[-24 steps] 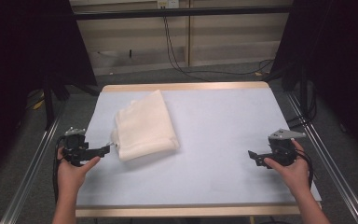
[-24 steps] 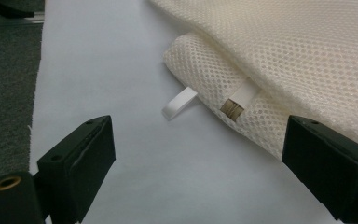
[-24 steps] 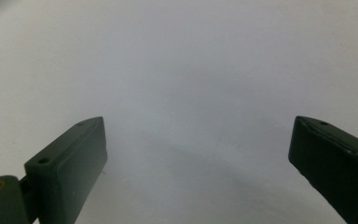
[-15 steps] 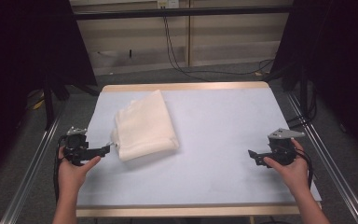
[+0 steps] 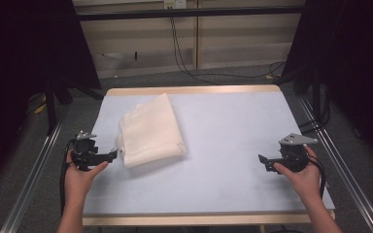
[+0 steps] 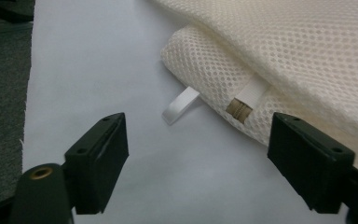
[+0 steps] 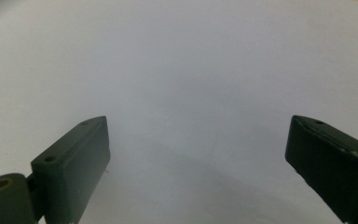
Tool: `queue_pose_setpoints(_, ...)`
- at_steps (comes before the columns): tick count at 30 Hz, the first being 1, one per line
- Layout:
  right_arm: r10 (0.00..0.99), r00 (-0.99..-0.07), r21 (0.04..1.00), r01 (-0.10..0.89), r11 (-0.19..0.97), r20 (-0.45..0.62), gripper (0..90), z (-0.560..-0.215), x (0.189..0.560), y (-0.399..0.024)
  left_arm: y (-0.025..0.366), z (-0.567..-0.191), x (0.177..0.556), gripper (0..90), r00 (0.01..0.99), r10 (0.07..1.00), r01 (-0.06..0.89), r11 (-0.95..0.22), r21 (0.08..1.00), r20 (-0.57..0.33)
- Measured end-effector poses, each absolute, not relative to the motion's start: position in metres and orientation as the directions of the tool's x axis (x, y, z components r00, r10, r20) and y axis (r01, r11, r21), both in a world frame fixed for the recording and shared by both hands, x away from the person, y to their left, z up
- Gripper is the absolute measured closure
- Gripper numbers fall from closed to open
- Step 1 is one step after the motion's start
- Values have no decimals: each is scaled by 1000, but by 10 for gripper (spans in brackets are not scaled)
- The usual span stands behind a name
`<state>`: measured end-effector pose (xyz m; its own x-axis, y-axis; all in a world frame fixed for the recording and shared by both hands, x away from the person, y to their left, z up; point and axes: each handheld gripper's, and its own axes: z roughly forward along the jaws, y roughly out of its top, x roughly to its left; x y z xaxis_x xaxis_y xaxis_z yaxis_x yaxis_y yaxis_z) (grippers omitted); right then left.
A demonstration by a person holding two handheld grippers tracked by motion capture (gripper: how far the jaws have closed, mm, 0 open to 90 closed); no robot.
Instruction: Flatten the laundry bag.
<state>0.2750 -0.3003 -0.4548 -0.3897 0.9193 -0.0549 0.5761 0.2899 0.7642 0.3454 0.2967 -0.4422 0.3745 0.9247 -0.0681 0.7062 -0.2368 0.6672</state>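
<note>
Cream mesh fabric, folded into a thick pad [image 5: 150, 131], lies on the left half of the pale blue table cover [image 5: 223, 145], its long side running from the far middle toward the near left. In the left gripper view the same folded mesh fabric [image 6: 279, 56] shows its open weave and stacked layers, with a white ribbon tab [image 6: 181, 105] sticking out flat onto the cover from under its corner, and a second white loop with a tan end [image 6: 244, 103] lying on the mesh just beside it.

The left gripper [image 5: 112, 154], held in the person's left hand [image 5: 80, 174], sits low at the near left of the table and points at the near corner of the fabric, just beside it; whether the tips touch the mesh I cannot tell. Its jaws are spread wide, with nothing between them except bare cover and the two tabs farther ahead.

The right gripper [image 5: 264, 162] is held in the right hand [image 5: 301, 174] at the near right of the table, well apart from the fabric. Its jaws are also spread wide over the bare cover, holding nothing.
</note>
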Motion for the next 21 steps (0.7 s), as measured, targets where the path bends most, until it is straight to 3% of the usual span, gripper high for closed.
queue_pose_setpoints(4, 916, -397, 773, 564, 292, -57, 72, -454, 275, -298, 296, -447, 351, 375, 365, 927, 706, -217, 674, -84)
queue_pose_setpoints(5, 915, -398, 771, 563, 298, -63, 72, -454, 275, -298, 298, -447, 353, 383, 380, 923, 702, -250, 667, -55)
queue_pose_setpoints(12, 908, -415, 777, 554, 299, -54, 75, -452, 274, -297, 303, -459, 364, 524, 391, 918, 704, -245, 666, -75)
queue_pose_setpoints(16, 906, -419, 776, 551, 306, -60, 76, -453, 274, -297, 304, -465, 372, 555, 398, 913, 713, -247, 657, -89)
queue_pose_setpoints(21, 908, -415, 780, 551, 297, -53, 78, -452, 275, -296, 302, -462, 375, 572, 373, 912, 719, -167, 675, -171)
